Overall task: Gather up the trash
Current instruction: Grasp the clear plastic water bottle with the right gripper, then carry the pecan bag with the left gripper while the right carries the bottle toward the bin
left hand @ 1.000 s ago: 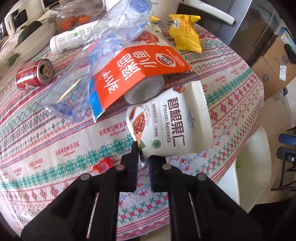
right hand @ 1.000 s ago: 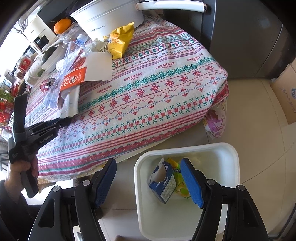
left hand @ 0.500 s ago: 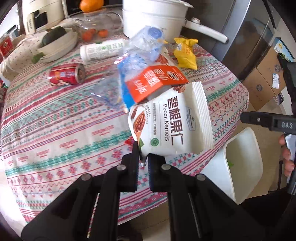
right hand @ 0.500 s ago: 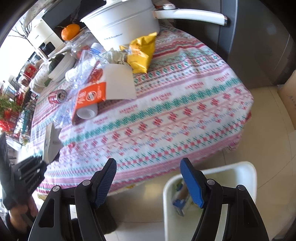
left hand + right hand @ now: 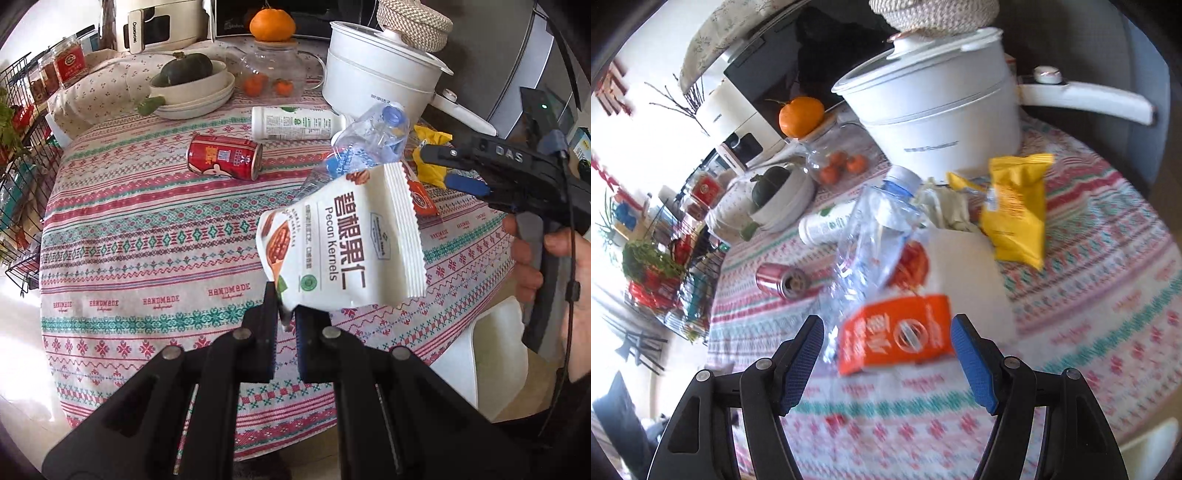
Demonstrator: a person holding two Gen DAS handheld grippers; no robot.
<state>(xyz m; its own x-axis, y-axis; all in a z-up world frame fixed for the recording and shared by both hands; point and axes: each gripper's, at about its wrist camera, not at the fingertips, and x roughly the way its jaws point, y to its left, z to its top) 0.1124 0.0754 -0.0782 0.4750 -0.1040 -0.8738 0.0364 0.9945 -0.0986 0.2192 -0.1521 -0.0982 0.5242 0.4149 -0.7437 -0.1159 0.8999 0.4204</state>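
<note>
My left gripper (image 5: 285, 318) is shut on a corner of a white pecan kernel bag (image 5: 343, 243) and holds it above the table's near edge. My right gripper (image 5: 886, 354) is open and empty, just in front of an orange-and-white packet (image 5: 897, 332); it also shows in the left wrist view (image 5: 454, 168). A crushed clear bottle (image 5: 871, 229), a red can (image 5: 223, 157), a white bottle (image 5: 295, 122) and a yellow snack bag (image 5: 1015, 210) lie on the tablecloth. The white bin (image 5: 476, 365) stands on the floor at the right.
A white pot (image 5: 376, 74) with a long handle, a glass jar with an orange (image 5: 271, 26) on top, and a bowl with a green squash (image 5: 188, 70) stand at the back. A wire rack (image 5: 22, 206) stands at the left.
My left gripper has lifted the pecan bag and pulled back from the table. My right gripper has swung up from over the bin toward the trash on the table.
</note>
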